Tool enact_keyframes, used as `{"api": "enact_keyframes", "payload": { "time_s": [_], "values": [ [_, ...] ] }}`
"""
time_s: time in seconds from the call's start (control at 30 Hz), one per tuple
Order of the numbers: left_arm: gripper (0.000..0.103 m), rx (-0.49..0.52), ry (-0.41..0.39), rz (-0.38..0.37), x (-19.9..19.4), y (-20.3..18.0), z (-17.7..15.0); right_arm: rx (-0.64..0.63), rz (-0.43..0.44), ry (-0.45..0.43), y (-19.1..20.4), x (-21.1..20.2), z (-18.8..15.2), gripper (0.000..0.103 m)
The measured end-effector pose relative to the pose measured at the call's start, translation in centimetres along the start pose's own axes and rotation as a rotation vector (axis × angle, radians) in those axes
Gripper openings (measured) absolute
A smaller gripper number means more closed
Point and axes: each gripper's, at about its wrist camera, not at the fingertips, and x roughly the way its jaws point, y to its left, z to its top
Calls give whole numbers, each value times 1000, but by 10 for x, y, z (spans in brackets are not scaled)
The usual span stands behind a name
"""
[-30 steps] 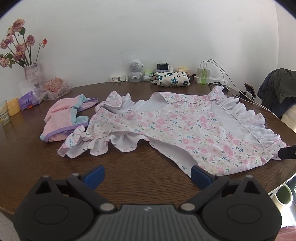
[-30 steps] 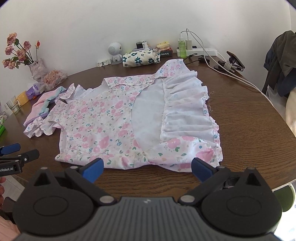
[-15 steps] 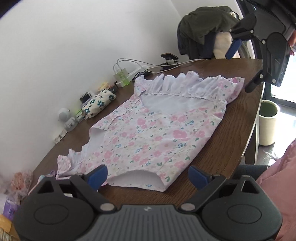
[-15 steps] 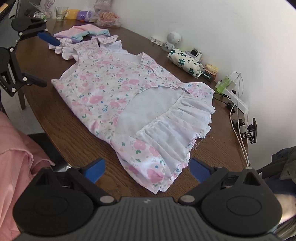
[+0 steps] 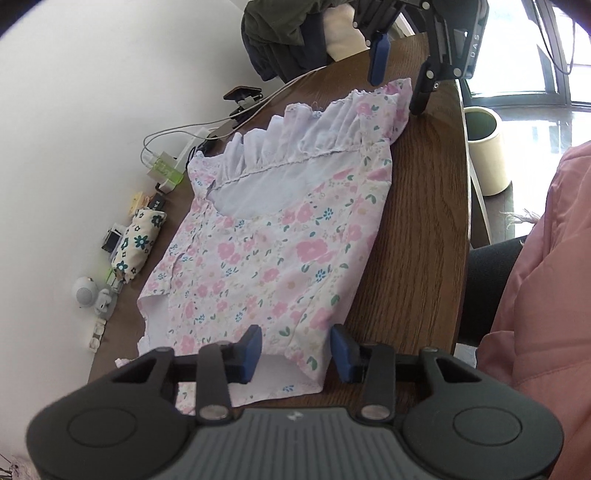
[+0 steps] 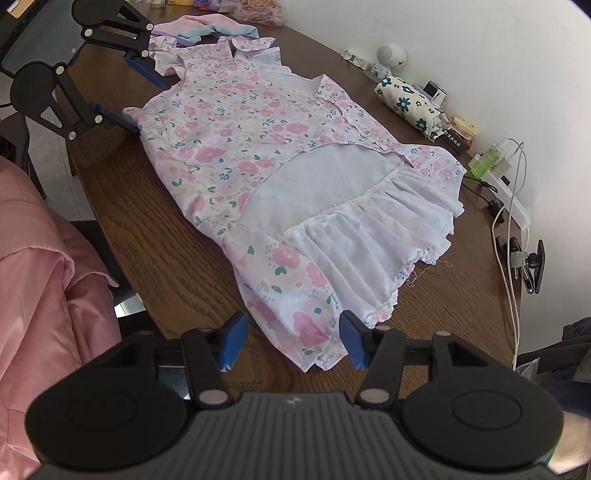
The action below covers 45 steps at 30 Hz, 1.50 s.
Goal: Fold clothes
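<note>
Left wrist view
My left gripper [image 5: 295,349]: jaws have just been closing and stand part-way apart, straddling the near corner of the dress; the blue pads do not press the cloth yet.
Floral dress [image 5: 280,243]: lies flat along the wooden table [image 5: 417,236], running away from me, its white ruffled hem at the far end.
My right gripper [image 5: 400,83]: at the far hem corner, one blue finger above the ruffle, the other just beside the cloth edge.
Far side: a floral pouch [image 5: 138,245] and a small white robot toy [image 5: 86,293] by the wall.

Right wrist view
My right gripper [image 6: 291,339]: jaws have just been closing, half spread, with the hem corner lying between the pads, not pinched.
Floral dress [image 6: 258,147]: spread out from the ruffled hem near me to the collar far off.
My left gripper [image 6: 136,92]: at the far end, its fingers on either side of the near shoulder corner.
Pink folded garment [image 6: 192,27]: beyond the collar.
Power strip [image 6: 511,199]: at the table's right edge, cables attached.
</note>
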Motion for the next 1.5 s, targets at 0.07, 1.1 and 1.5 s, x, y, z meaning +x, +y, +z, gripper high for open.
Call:
{"api": "enact_keyframes", "payload": {
  "time_s": [0.07, 1.1, 1.5],
  "values": [
    [31, 21, -5, -4, 0, -3, 0, 6, 8, -4, -3, 2, -2, 52],
    [14, -260, 39, -90, 103, 131, 24, -13, -5, -1, -98, 65, 66, 8],
    [42, -341, -130, -54, 70, 137, 39, 41, -6, -2, -107, 81, 65, 8]
  ]
}}
